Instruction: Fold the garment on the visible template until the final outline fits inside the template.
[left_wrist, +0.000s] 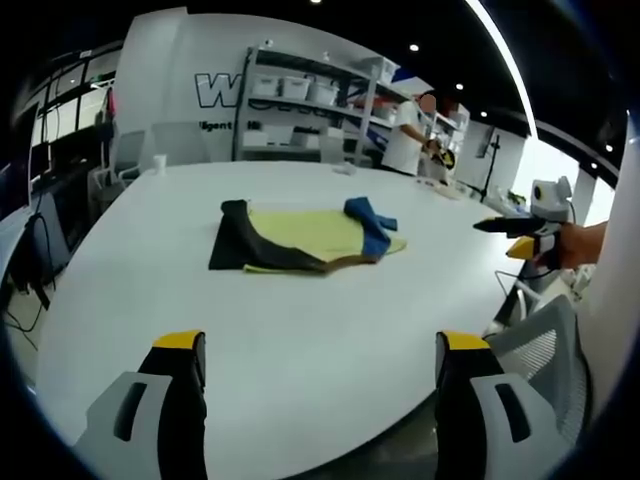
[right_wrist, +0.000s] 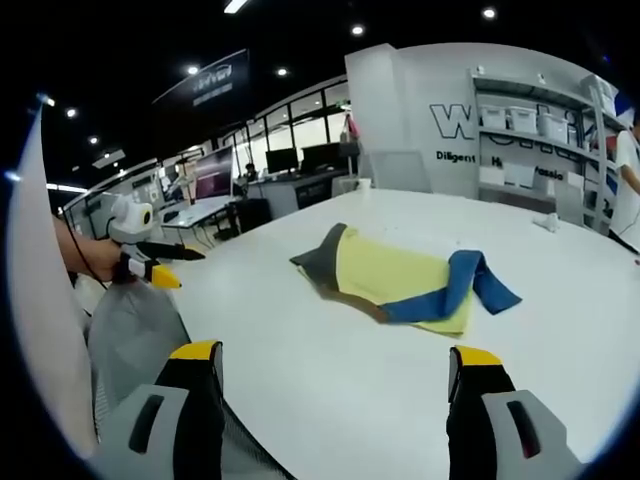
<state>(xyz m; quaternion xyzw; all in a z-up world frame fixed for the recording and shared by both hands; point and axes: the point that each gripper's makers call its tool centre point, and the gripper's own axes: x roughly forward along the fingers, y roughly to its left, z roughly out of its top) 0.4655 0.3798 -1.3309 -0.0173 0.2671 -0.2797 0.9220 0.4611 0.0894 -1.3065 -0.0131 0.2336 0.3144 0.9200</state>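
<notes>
Both views low, probably opposite table (left_wrist: 300, 330) edges, sharing garment (left_wrist: 300, 238)

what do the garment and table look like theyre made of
Garment: soft matte cloth, likely a knit, in yellow, black and blue; it lies limp with folds and a draped blue strip. Table: smooth white top with a slight sheen, probably laminate, though the look leaves it open.

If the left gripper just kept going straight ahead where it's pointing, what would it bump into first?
Probably the garment. The left gripper is open and holds nothing, aimed across the bare white table toward that yellow, black and blue cloth. Nothing lies between them, though if it angles downward it may touch the tabletop first.
</notes>
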